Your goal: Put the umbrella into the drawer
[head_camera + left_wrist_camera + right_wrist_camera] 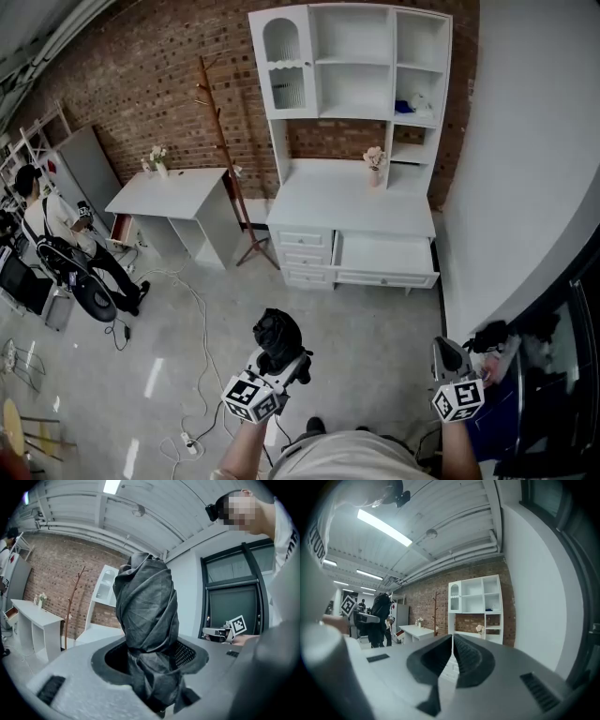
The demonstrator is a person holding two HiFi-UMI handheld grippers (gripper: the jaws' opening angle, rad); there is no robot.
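A folded black umbrella (146,620) fills the left gripper view, its bundled cloth clamped between the jaws. In the head view my left gripper (278,359) holds this umbrella (277,336) upright at the bottom centre. My right gripper (447,354) is at the lower right with nothing in it. In the right gripper view its jaws (453,658) stand pressed together with only a thin slit between them. The white cabinet's wide drawer (386,258) stands pulled out across the floor from me.
A white cabinet with a shelf hutch (352,202) stands against the brick wall, and a wooden coat stand (228,150) and a white side table (173,192) are to its left. Cables (192,375) trail over the floor. A person (56,234) sits far left. A dark window frame (562,356) runs along the right.
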